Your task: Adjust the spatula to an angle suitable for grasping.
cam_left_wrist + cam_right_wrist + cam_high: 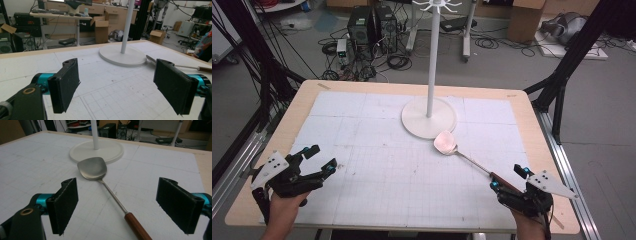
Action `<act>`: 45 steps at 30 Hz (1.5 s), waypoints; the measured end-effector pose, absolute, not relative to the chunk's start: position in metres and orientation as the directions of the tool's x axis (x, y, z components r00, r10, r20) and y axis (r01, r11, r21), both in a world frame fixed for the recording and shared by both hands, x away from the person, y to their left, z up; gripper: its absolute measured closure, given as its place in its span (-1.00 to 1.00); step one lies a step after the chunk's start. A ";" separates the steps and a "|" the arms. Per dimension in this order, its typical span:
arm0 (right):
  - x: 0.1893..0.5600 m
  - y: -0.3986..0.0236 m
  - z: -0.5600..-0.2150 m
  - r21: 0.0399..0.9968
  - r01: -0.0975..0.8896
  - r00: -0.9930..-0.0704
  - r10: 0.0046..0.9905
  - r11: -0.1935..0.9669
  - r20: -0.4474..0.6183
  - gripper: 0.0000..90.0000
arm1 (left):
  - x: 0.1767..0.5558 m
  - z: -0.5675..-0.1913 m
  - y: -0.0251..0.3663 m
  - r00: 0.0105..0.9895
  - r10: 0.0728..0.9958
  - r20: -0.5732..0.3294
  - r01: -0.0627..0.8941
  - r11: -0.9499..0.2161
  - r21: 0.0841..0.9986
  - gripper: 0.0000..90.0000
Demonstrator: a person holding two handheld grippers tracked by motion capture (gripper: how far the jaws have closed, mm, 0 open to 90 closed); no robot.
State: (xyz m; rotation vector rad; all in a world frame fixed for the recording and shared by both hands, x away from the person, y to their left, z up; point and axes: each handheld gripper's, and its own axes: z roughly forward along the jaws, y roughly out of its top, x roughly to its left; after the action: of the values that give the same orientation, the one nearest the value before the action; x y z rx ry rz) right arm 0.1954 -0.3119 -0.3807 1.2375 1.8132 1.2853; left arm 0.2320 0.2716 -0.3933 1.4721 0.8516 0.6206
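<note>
Spatula (467, 157) runs from frame centre to lower right, handle between the wide-open, empty right gripper (509, 178) jaws; left gripper (318, 159) far off, open and empty too

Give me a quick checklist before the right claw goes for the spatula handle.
1. Right claw open: ok, jaws stand wide with nothing between the pads.
2. Spatula lying flat on the table: ok, blade toward the white stand base.
3. Wooden handle lined up between the jaws: ok, it runs up the gap in the right gripper view.
4. Blade clear of the stand base: cannot tell, they sit very close.
5. Left claw out of the way: ok, open at the table's far left side.
6. Pads touching the handle: not ok, not yet in contact.
</note>
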 end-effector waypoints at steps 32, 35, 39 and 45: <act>0.238 -0.339 -0.401 0.831 0.543 -0.336 0.938 0.121 0.083 0.99 | 0.234 -0.397 0.271 0.585 0.803 -0.115 0.162 0.023 0.987 -0.52; 0.247 -0.352 -0.414 0.787 0.601 -0.314 0.947 0.140 0.071 0.99 | 0.234 -0.398 0.270 0.588 0.801 -0.115 0.165 0.021 0.986 -0.52; 0.253 -0.360 -0.423 0.759 0.635 -0.308 0.949 0.146 0.075 0.99 | 0.234 -0.398 0.270 0.584 0.803 -0.117 0.168 0.022 0.986 -0.51; 0.258 -0.358 -0.432 0.713 0.664 -0.367 0.929 0.224 0.051 0.99 | 0.234 -0.398 0.269 0.584 0.803 -0.119 0.168 0.024 0.985 -0.51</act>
State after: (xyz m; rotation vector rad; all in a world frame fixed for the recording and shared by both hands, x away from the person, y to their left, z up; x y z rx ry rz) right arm 0.2581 -0.3583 -0.4319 1.4727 2.1170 0.9324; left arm 0.2343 0.2694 -0.3982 1.4972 0.8650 0.6016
